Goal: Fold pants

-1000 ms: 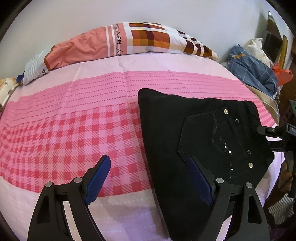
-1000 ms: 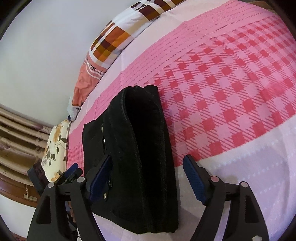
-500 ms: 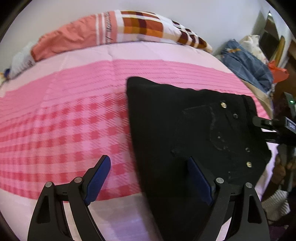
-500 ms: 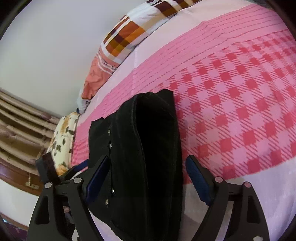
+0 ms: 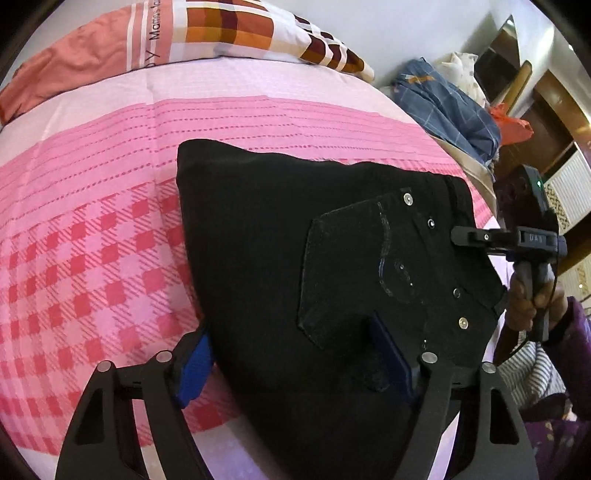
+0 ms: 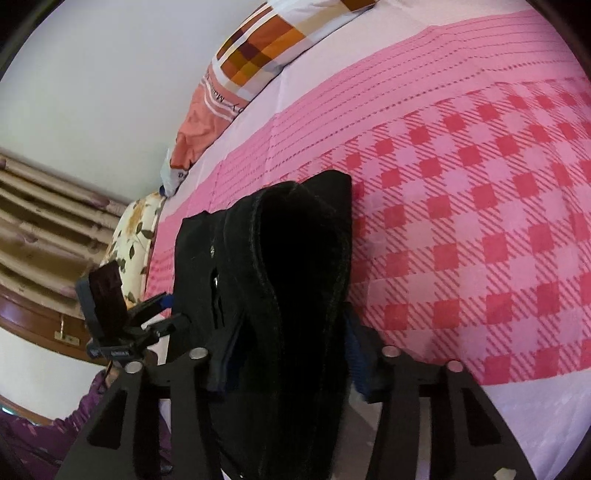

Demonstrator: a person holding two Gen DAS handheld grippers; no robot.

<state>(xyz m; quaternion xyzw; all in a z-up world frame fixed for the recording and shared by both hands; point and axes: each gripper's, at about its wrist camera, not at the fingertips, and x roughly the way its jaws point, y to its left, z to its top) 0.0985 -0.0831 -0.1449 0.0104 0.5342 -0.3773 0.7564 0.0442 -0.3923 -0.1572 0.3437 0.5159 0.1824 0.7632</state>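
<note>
The black pants (image 5: pixel 280 236) lie folded on the pink checked bed sheet (image 5: pixel 92 240), pocket and rivets facing up. My left gripper (image 5: pixel 291 363) straddles their near left part. Its left pad (image 5: pixel 192 365) touches the folded edge and its right pad (image 5: pixel 391 362) rests on the fabric, which still lies flat. These jaws are closing. My right gripper (image 6: pixel 288 354) is at the waist end of the pants (image 6: pixel 295 258). Its jaws are closing with the thick layers bunched between both pads. Each gripper also shows in the other's view, the right gripper (image 5: pixel 480 236) and the left gripper (image 6: pixel 159 317).
A patchwork pillow (image 5: pixel 221 33) lies along the head of the bed. A heap of blue clothes (image 5: pixel 454 107) sits beyond the right bed edge, and a floral cushion (image 6: pixel 136 229) beside wooden furniture (image 6: pixel 37 206). A person's hand (image 5: pixel 524 295) holds the right gripper's handle.
Both grippers have come down closer onto the pants. The folded edge now reaches the left gripper's left pad. The right gripper's jaws have narrowed around the waist end.
</note>
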